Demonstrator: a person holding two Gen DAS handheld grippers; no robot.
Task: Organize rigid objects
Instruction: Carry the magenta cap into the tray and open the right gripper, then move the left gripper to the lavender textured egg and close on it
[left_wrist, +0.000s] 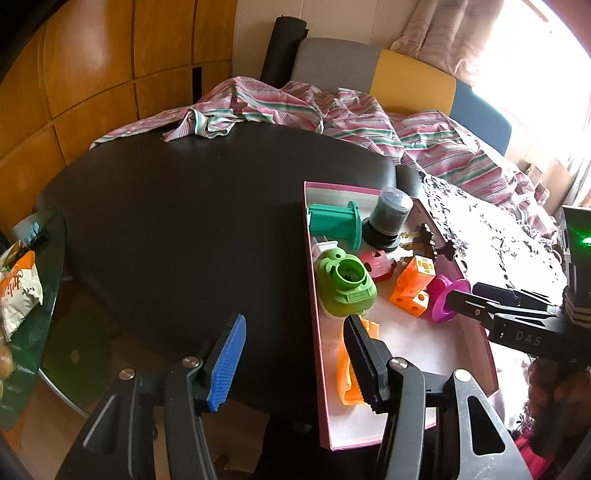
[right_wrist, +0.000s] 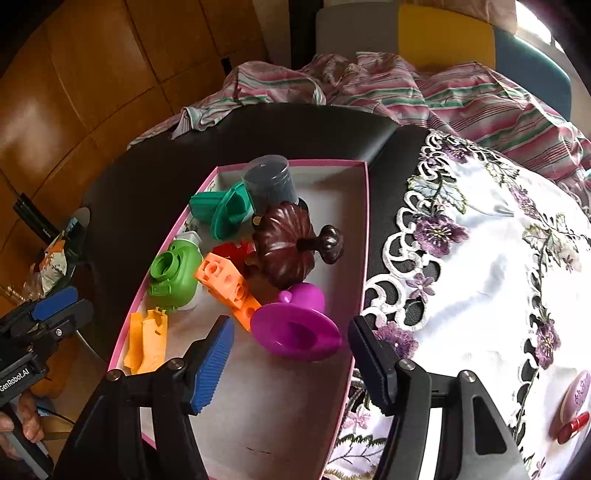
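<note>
A pink-rimmed box (left_wrist: 314, 295) (right_wrist: 354, 266) on a black table holds several plastic parts: a magenta spool (right_wrist: 295, 328) (left_wrist: 443, 299), an orange block (right_wrist: 227, 286) (left_wrist: 412, 286), a green round part (right_wrist: 171, 273) (left_wrist: 345, 282), a teal spool (right_wrist: 221, 212) (left_wrist: 334, 221), a dark brown knob (right_wrist: 288, 251), a grey jar (right_wrist: 271, 182) (left_wrist: 391, 216) and a flat orange piece (right_wrist: 146, 341) (left_wrist: 347, 373). My right gripper (right_wrist: 291, 365) is open just above the magenta spool, holding nothing. My left gripper (left_wrist: 295, 362) is open and empty over the box's left wall.
A white embroidered cloth (right_wrist: 480, 258) lies right of the box, with a red and a pink small object (right_wrist: 574, 402) on it. Striped fabric (left_wrist: 332, 114) is bunched at the table's far side. Snack packets (left_wrist: 18, 291) lie on a glass table at the left.
</note>
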